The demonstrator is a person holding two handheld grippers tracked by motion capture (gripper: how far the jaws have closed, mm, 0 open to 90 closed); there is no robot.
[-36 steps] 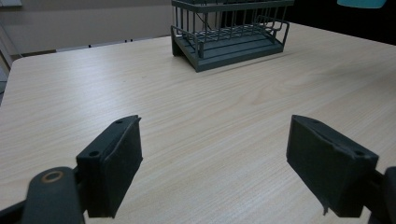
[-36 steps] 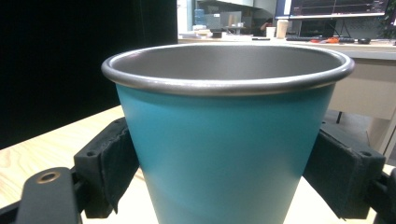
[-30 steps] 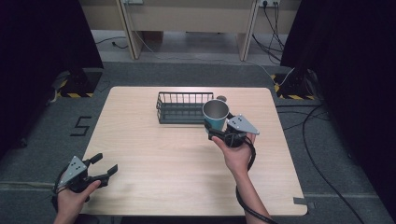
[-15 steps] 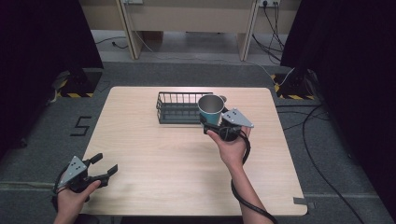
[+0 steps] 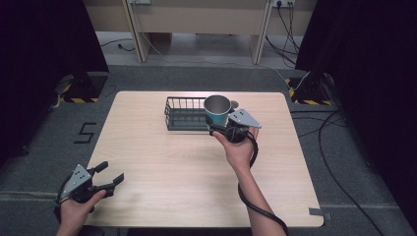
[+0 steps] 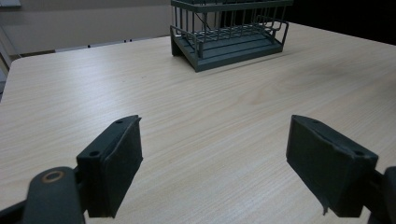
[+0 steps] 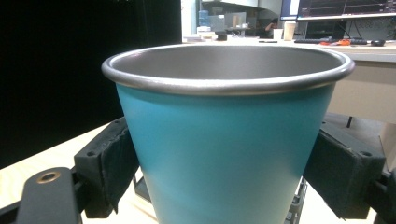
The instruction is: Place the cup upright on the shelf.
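A teal cup (image 5: 217, 110) with a steel rim is held upright in the air over the right end of a dark wire basket (image 5: 183, 114). My right gripper (image 5: 215, 128) is shut on the cup (image 7: 229, 140), its pads (image 7: 112, 163) pressed on both sides of the teal wall. The basket (image 6: 229, 35) stands on the far middle of the wooden table (image 5: 162, 167). My left gripper (image 5: 110, 174) stays open and empty low over the table's near left corner, with its jaws spread wide in the left gripper view (image 6: 215, 172).
A small dark round thing (image 5: 234, 104) lies on the table behind the cup. Cables (image 5: 339, 132) trail on the floor to the right. Yellow-black striped bases (image 5: 76, 93) flank the table's far corners.
My right gripper has carried the cup up and to the left, from beside the basket's right end to over it. The left gripper has stayed put.
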